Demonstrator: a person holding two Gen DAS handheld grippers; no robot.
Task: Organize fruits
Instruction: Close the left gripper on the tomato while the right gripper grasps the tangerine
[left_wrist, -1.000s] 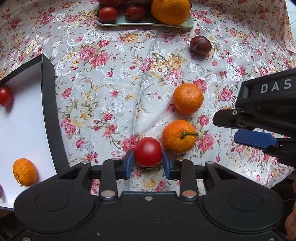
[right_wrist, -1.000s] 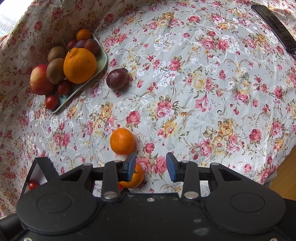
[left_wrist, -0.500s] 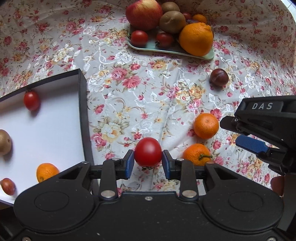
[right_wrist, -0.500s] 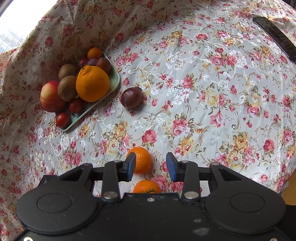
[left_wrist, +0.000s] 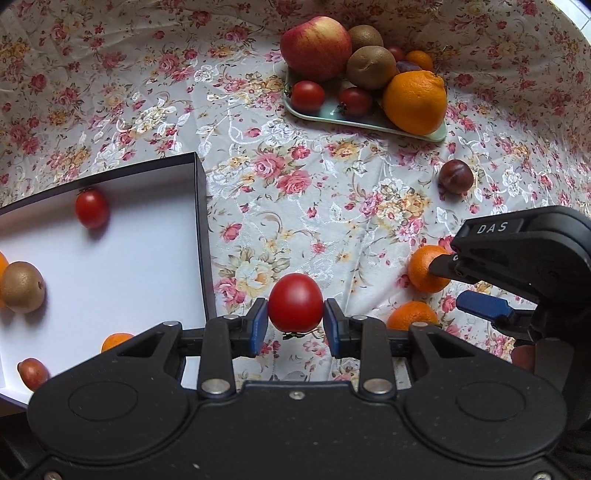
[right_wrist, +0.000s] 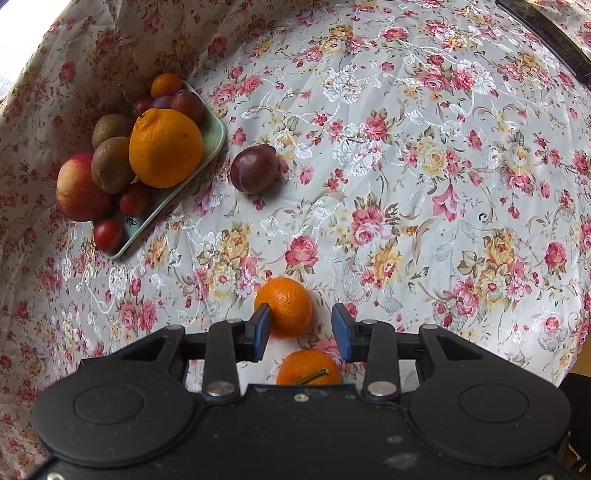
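Rose-patterned white tablecloth (right_wrist: 406, 155) fills both frames. Left gripper (left_wrist: 294, 325) pinches a round red tomato (left_wrist: 295, 308); right gripper (right_wrist: 301, 328), spread, flanks a small orange mandarin (right_wrist: 286, 306).

Floral tablecloth (right_wrist: 406, 177) with pink and yellow roses; dark flat strip (right_wrist: 550, 37) at its far edge
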